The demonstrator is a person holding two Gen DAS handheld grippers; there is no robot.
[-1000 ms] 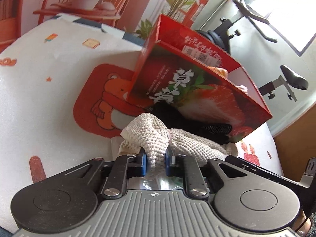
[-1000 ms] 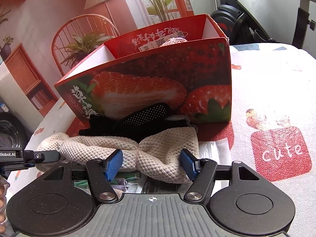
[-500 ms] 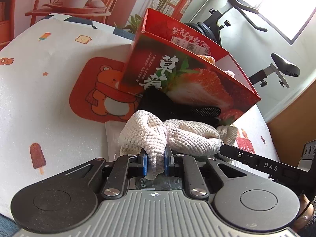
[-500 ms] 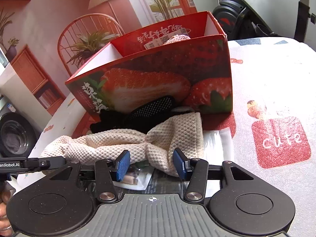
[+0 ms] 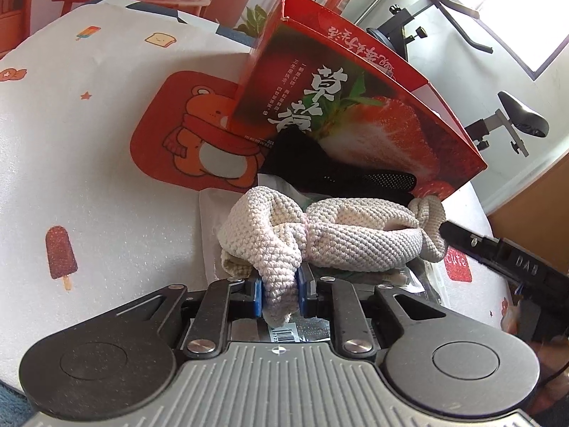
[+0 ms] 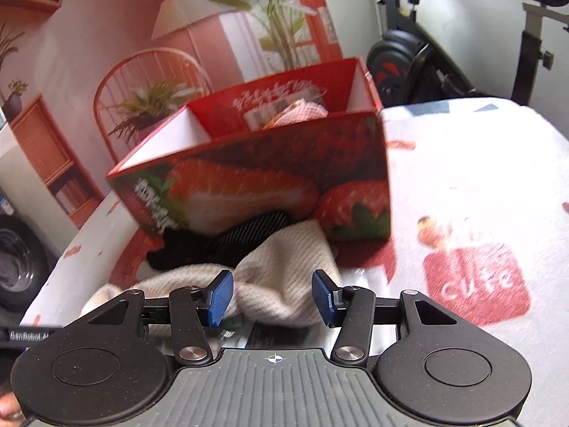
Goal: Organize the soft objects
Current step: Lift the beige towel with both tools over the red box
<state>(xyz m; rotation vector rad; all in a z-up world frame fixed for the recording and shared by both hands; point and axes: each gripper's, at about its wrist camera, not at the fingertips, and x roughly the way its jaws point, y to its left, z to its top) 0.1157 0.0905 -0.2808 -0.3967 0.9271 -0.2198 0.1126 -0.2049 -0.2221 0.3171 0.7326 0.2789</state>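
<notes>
Cream knit cloth (image 5: 341,238) lies bunched on the worktop (image 5: 106,185) just in front of the strawberry box (image 5: 373,121), beside a black glove (image 5: 330,174). Our left tool (image 5: 279,293) pinches one twisted end, though its jaws are easing open with the cloth between them. Our right tool (image 6: 272,297) stands spread around the other end, pads not pressing. To do this well, we judge both ends need firm bites before lifting, so the cloth clears the box wall. Both tools slant downward over the near edge, side by side.
</notes>
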